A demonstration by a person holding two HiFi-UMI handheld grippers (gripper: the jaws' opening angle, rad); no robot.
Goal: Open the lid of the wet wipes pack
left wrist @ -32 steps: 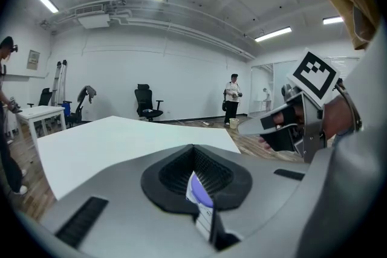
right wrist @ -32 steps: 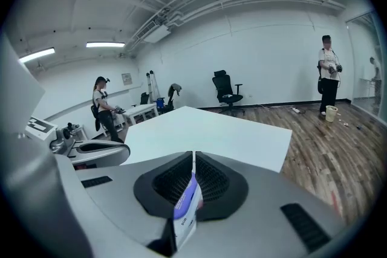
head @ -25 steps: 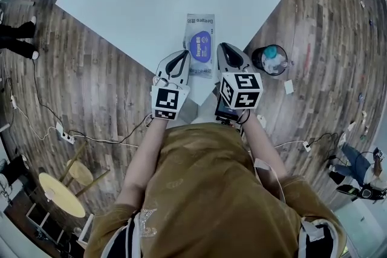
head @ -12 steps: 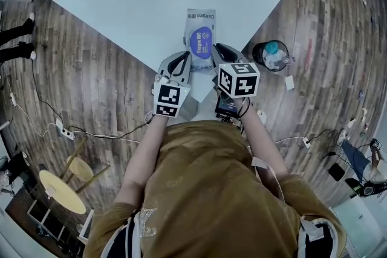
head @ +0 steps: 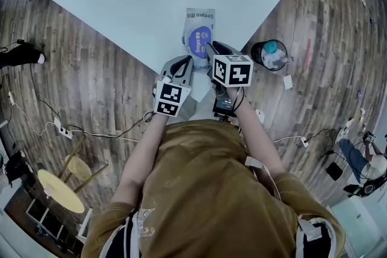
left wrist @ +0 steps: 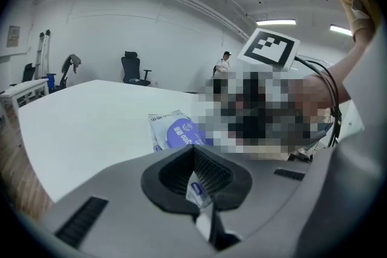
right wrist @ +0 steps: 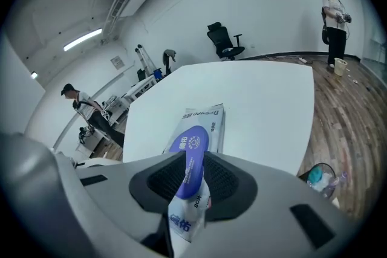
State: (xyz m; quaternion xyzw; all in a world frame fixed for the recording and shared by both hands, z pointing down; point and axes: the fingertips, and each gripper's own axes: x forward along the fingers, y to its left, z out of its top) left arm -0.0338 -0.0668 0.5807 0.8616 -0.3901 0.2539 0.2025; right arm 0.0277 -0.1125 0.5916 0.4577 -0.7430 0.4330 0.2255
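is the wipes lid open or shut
Looks shut: purple oval lid lies on the white wipes pack, near end in the right gripper.

Ochre shirt (head: 199,190) (plain, short-sleeved)

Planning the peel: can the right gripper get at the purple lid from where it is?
Likely yes. The right gripper looks closed on the lid with nothing in between, while the left gripper pinches the near corner of the pack.
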